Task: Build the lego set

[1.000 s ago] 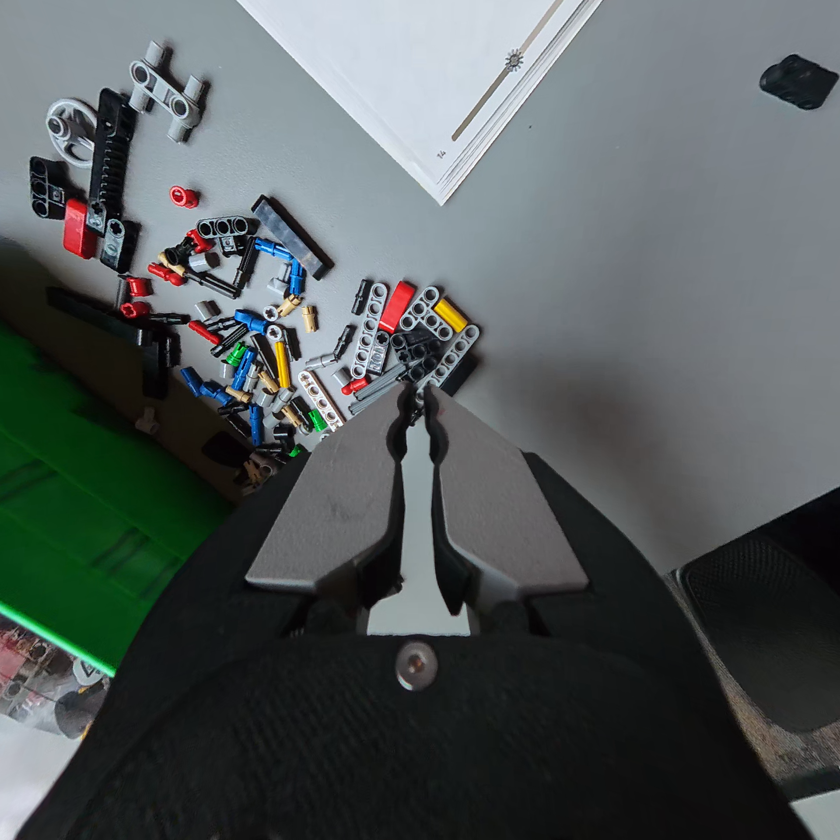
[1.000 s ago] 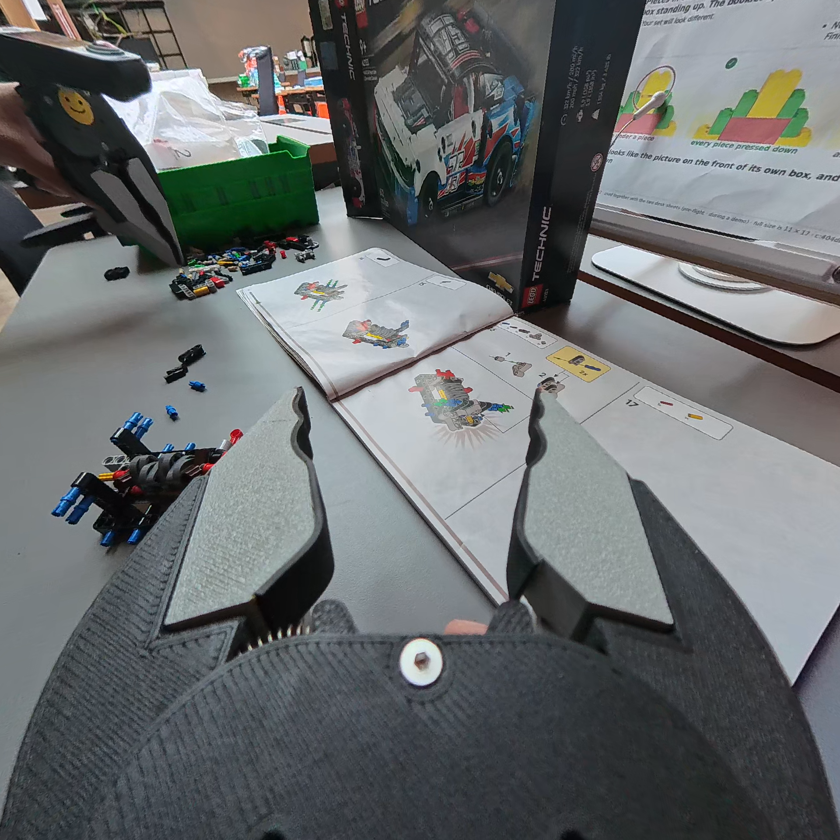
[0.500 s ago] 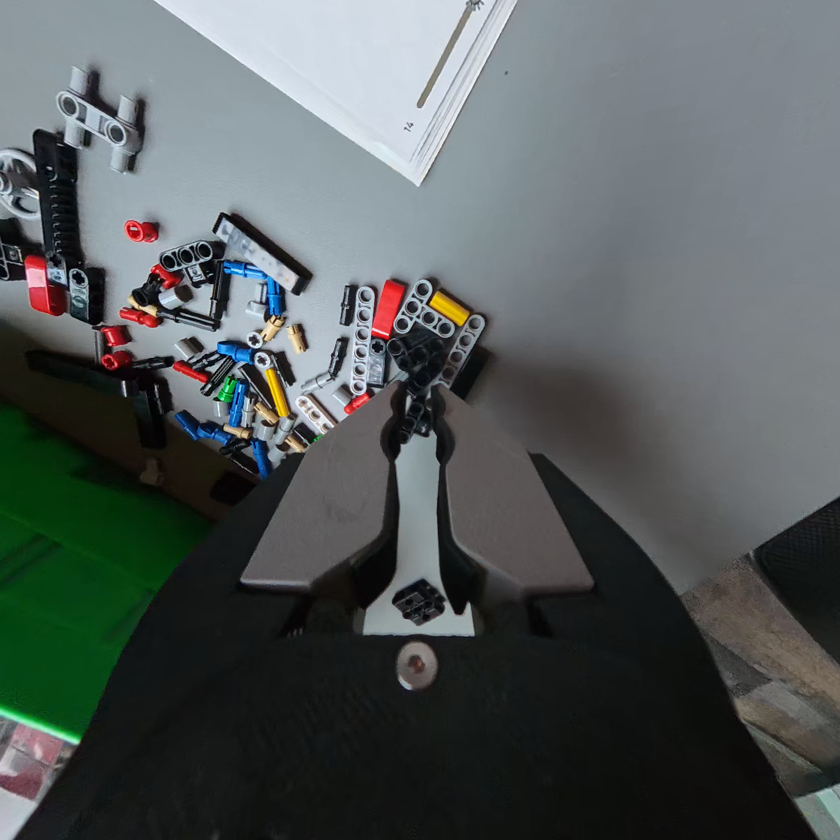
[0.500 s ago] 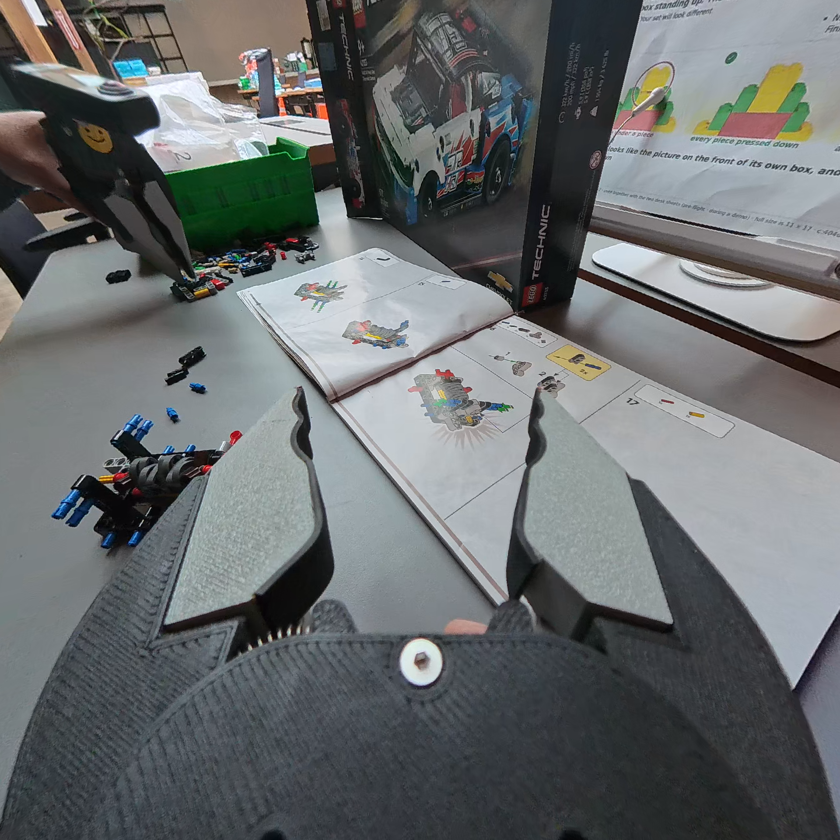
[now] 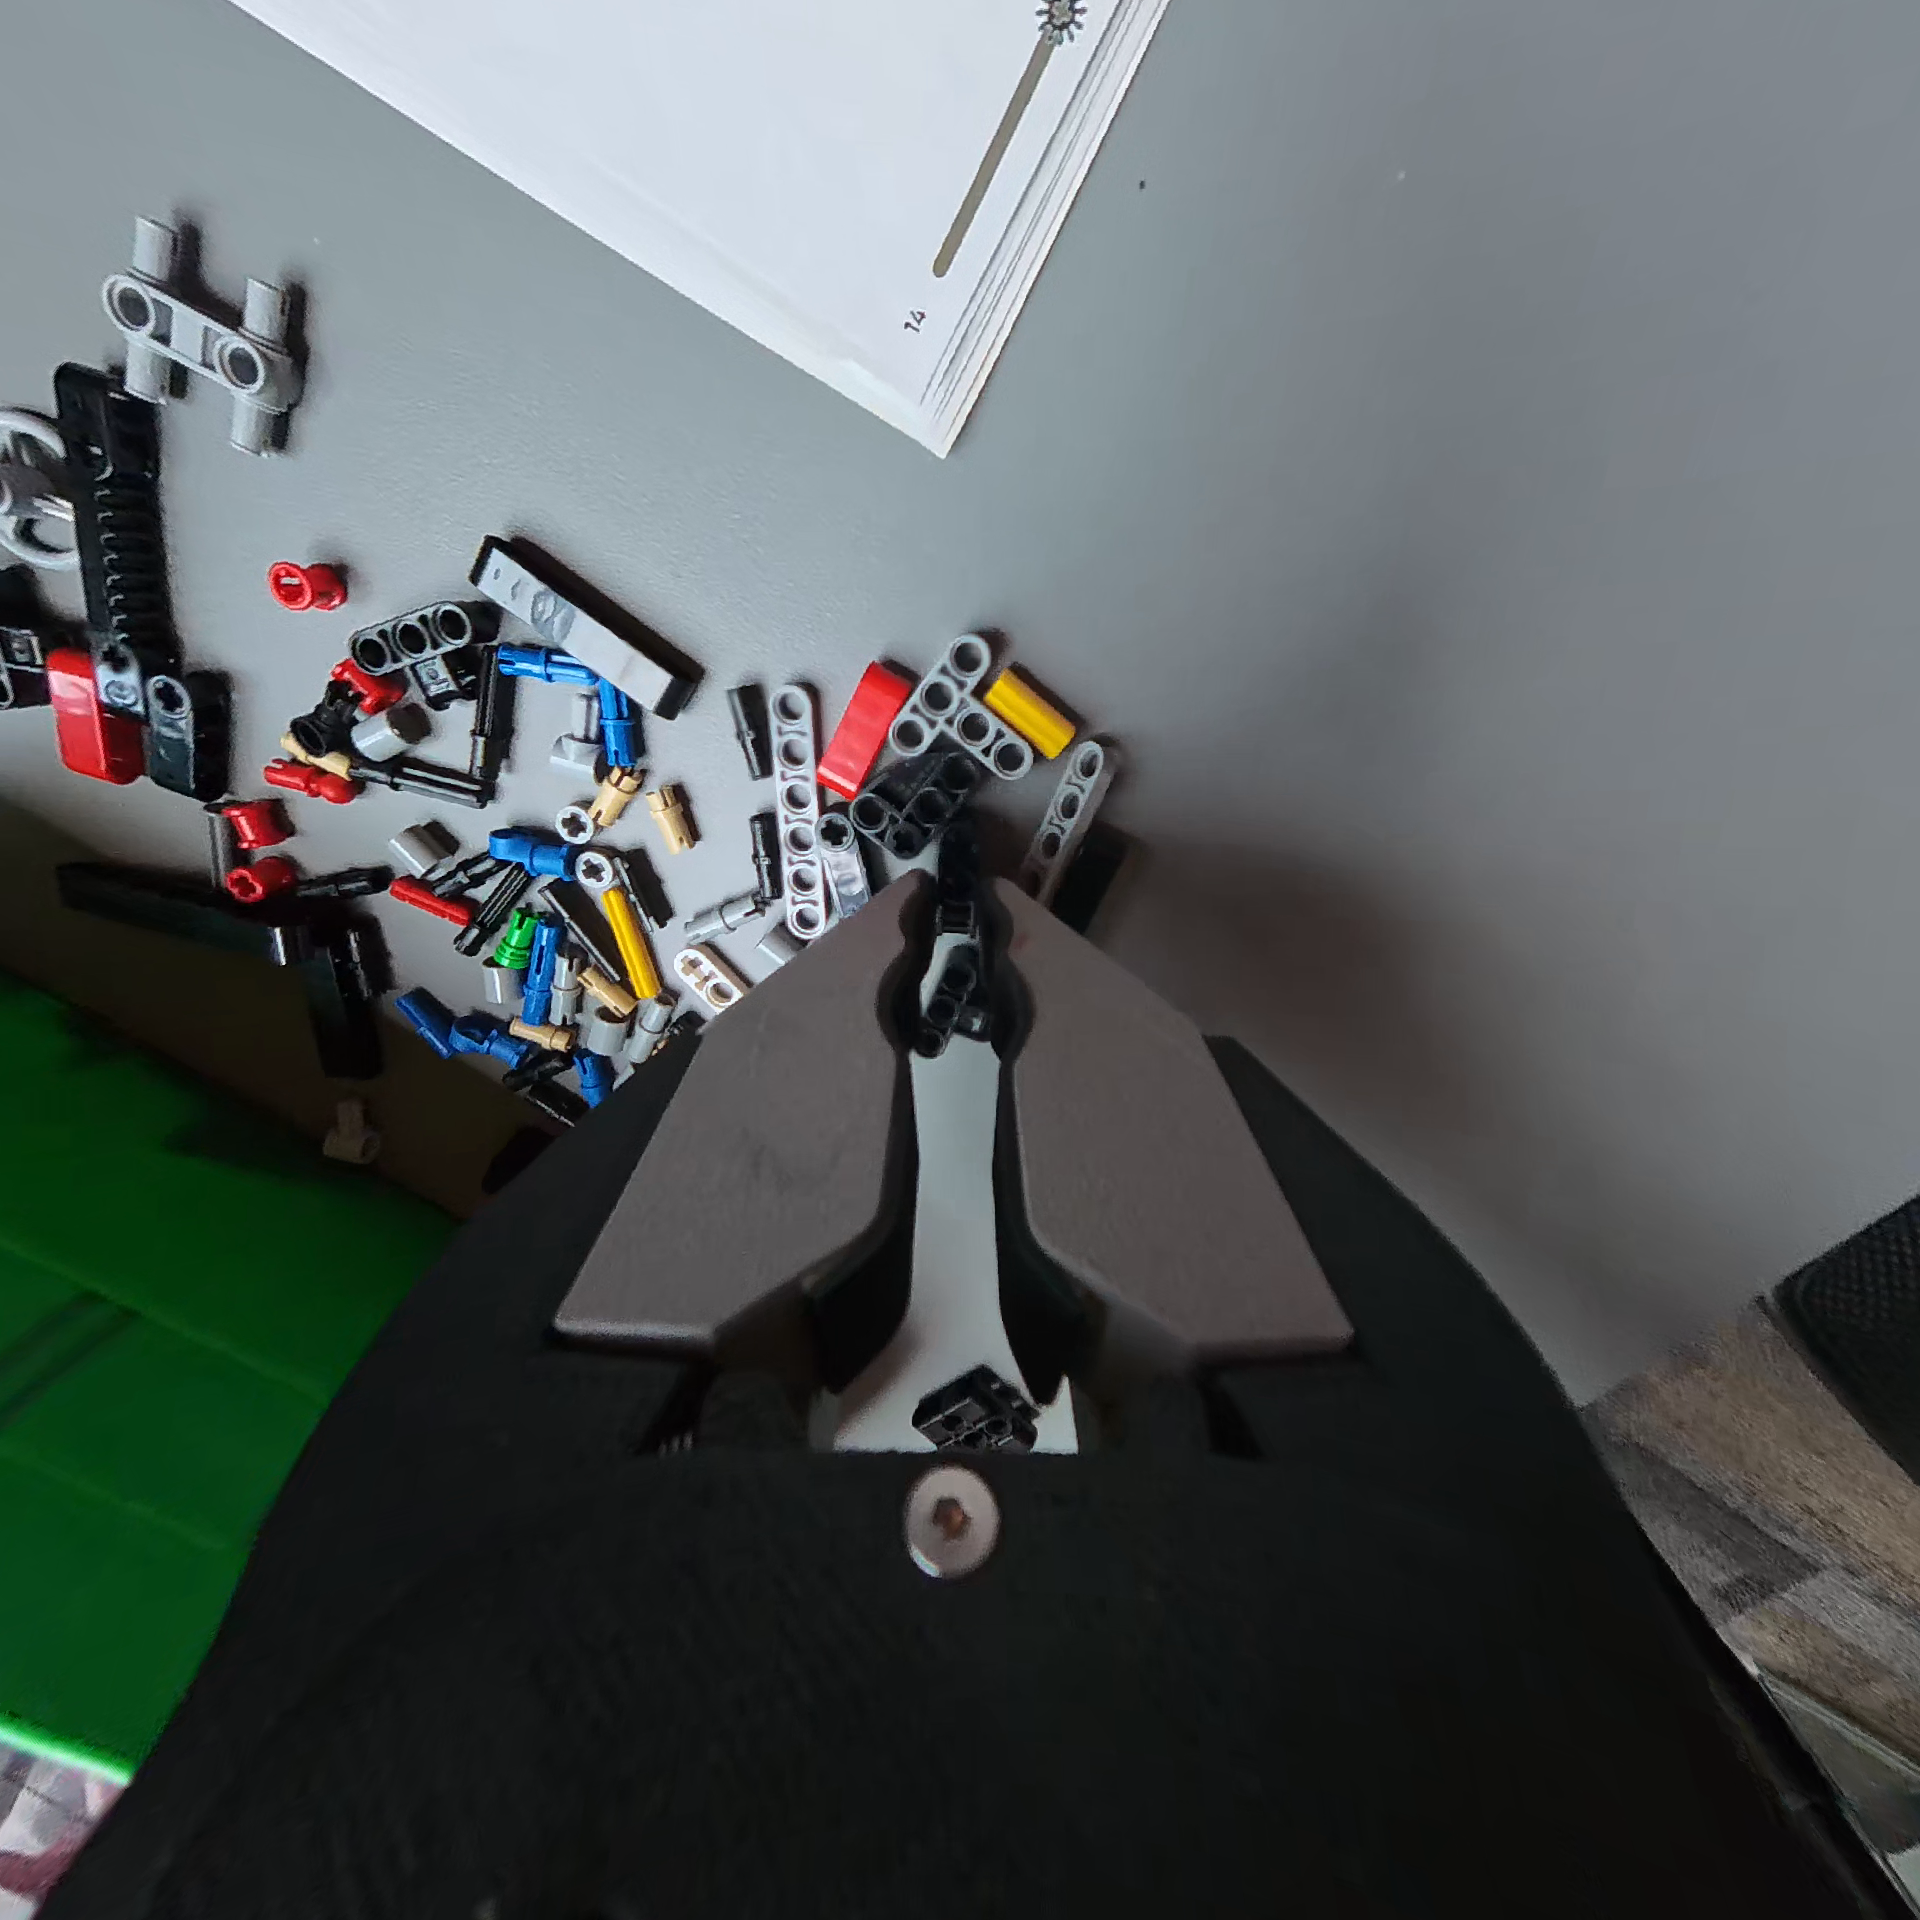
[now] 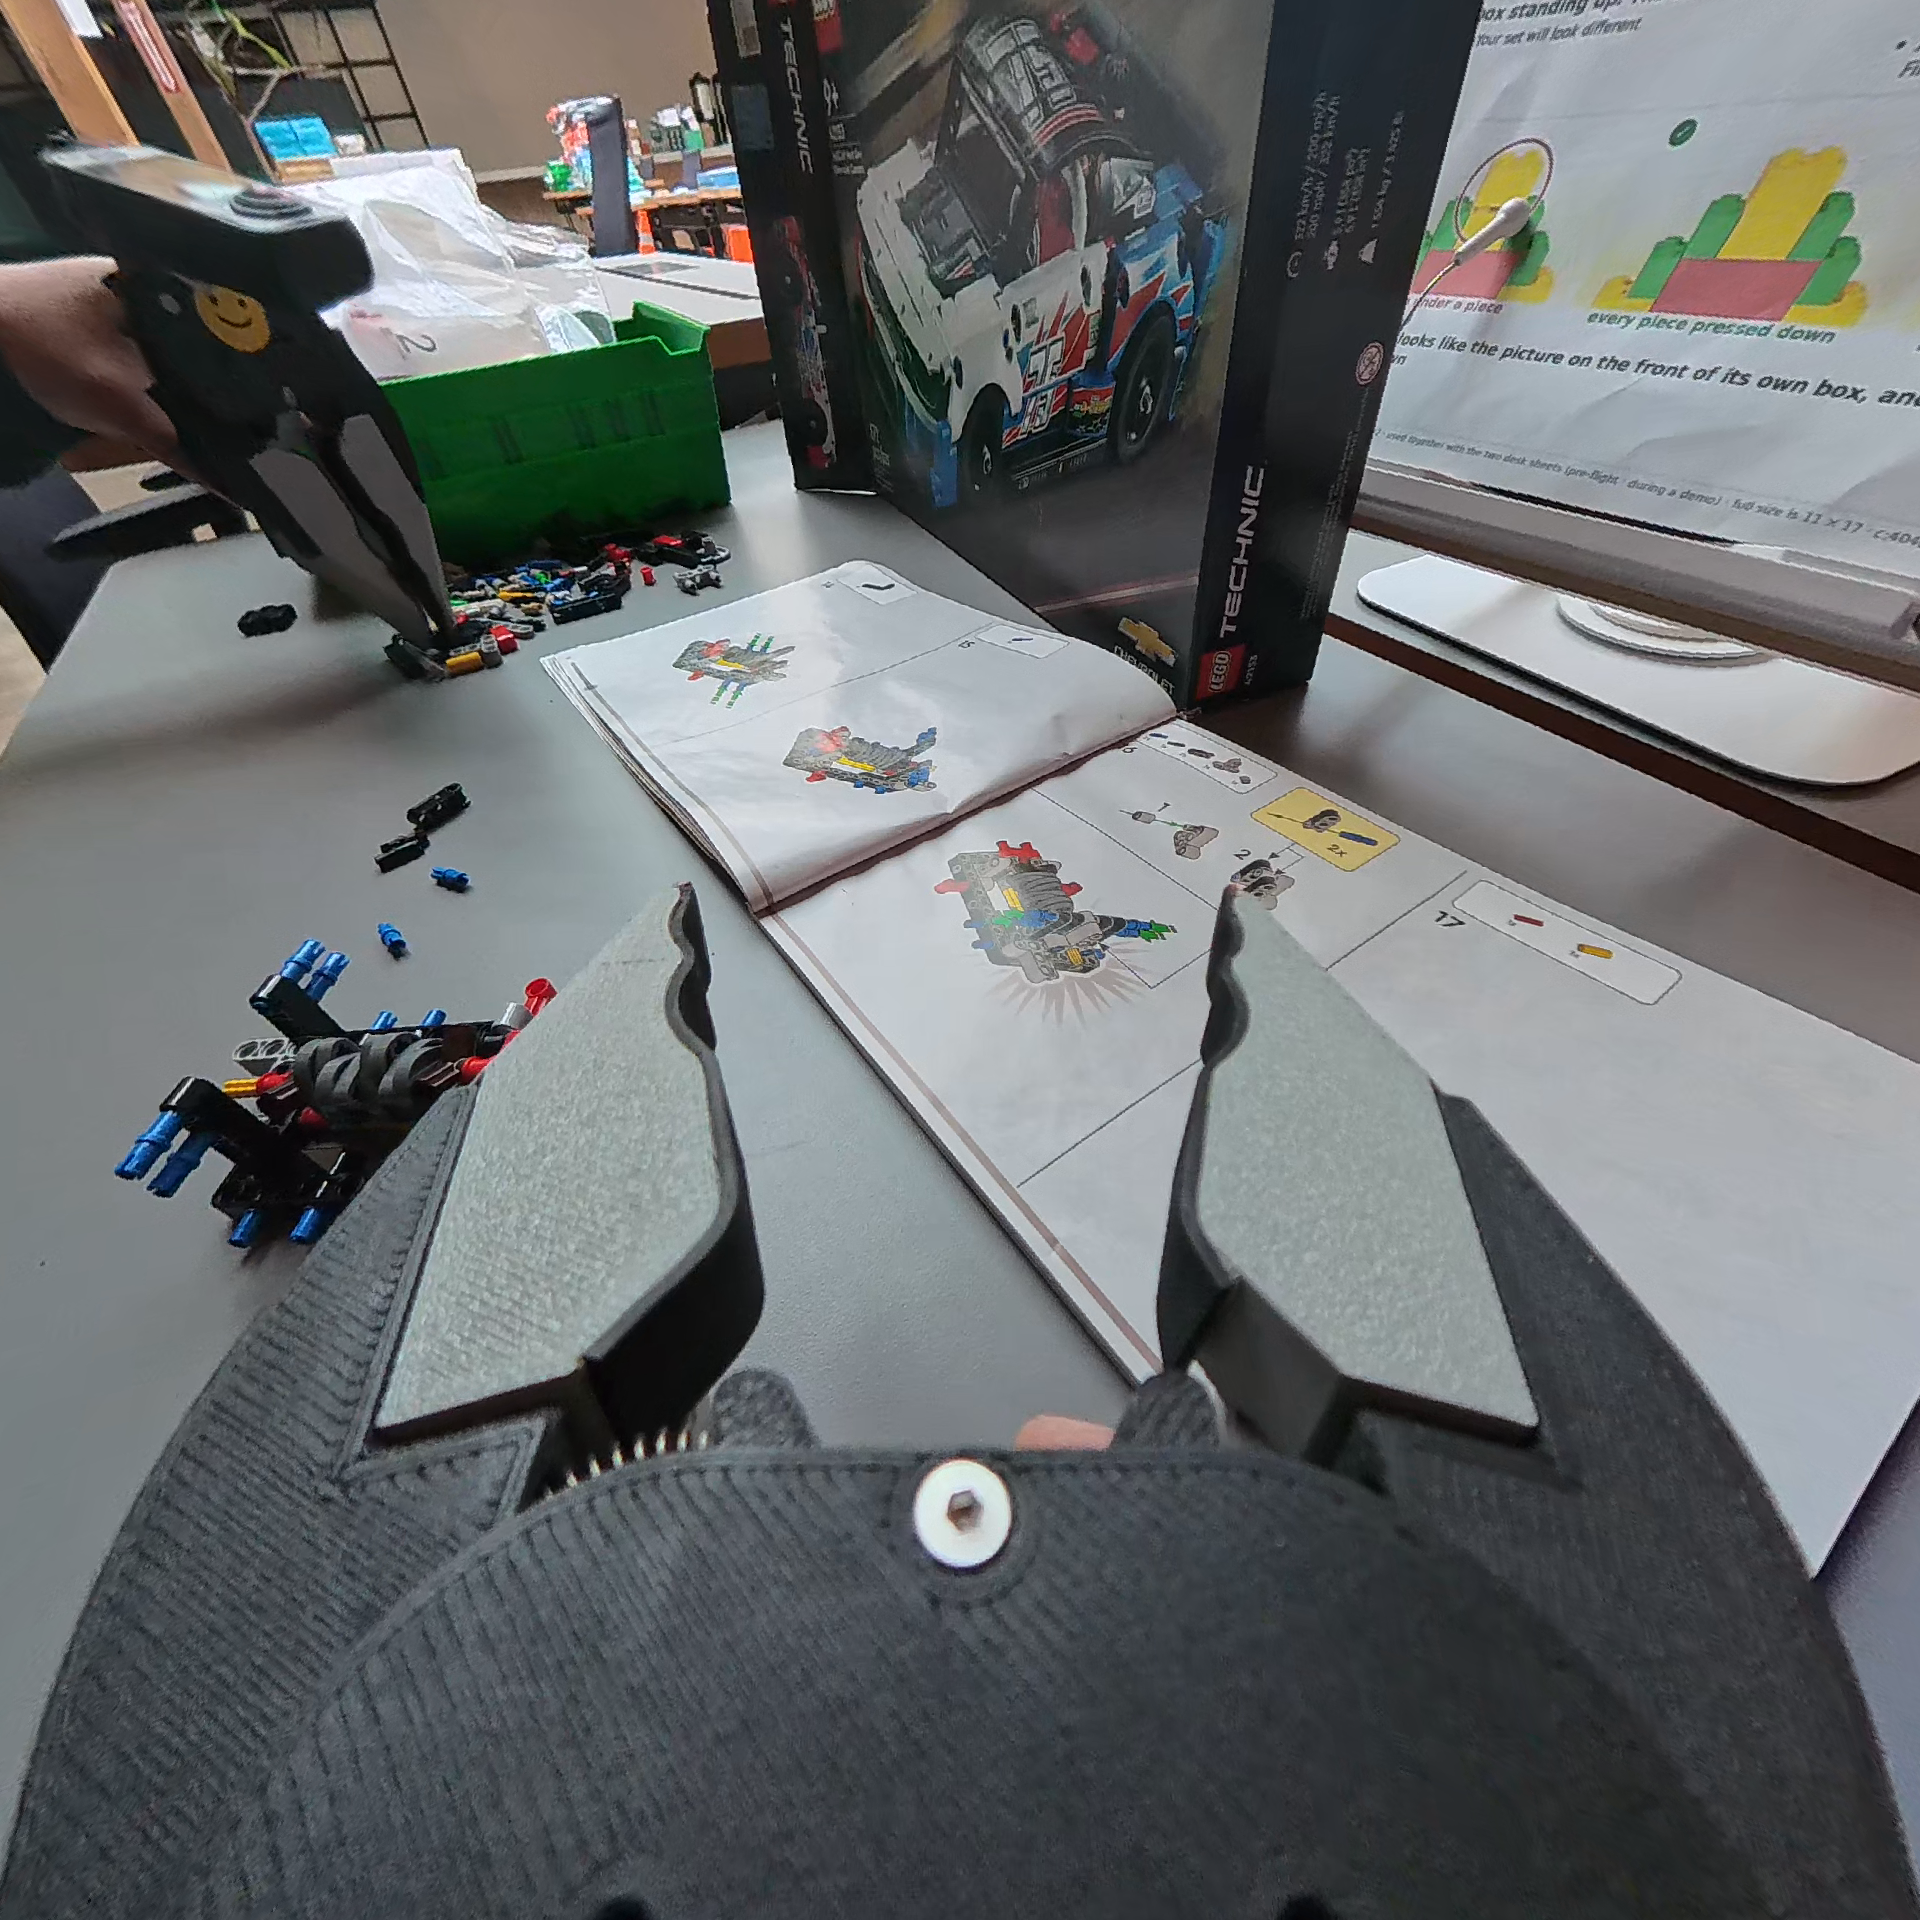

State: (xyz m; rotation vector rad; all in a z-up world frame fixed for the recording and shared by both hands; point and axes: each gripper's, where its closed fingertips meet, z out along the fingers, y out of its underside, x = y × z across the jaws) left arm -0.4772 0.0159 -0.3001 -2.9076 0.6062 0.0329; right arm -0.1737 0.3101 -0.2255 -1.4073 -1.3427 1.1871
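My left gripper (image 5: pixel 956 904) points down into a pile of small loose Lego Technic parts (image 5: pixel 582 831) on the grey table. Its jaws stand nearly together around a black holed connector (image 5: pixel 954 987) at the pile's right edge. In the right wrist view the same gripper (image 6: pixel 421 623) touches the pile (image 6: pixel 561 592) beside the green bin. My right gripper (image 6: pixel 956 914) is open and empty, low over the table at the edge of the open instruction booklet (image 6: pixel 883 727). A partly built black assembly with blue pins (image 6: pixel 312 1091) lies left of it.
A green bin (image 6: pixel 561 436) stands behind the pile. The tall set box (image 6: pixel 1039 312) stands upright behind the booklet. A few black pieces and blue pins (image 6: pixel 426 821) lie between pile and assembly. A white monitor base (image 6: pixel 1662 675) sits at the right. The tips of one gripper are about 45 cm away from the tips of the other.
My left gripper has come down into the pile, and the black connector now sits between its fingertips. My right gripper has stayed still and open.
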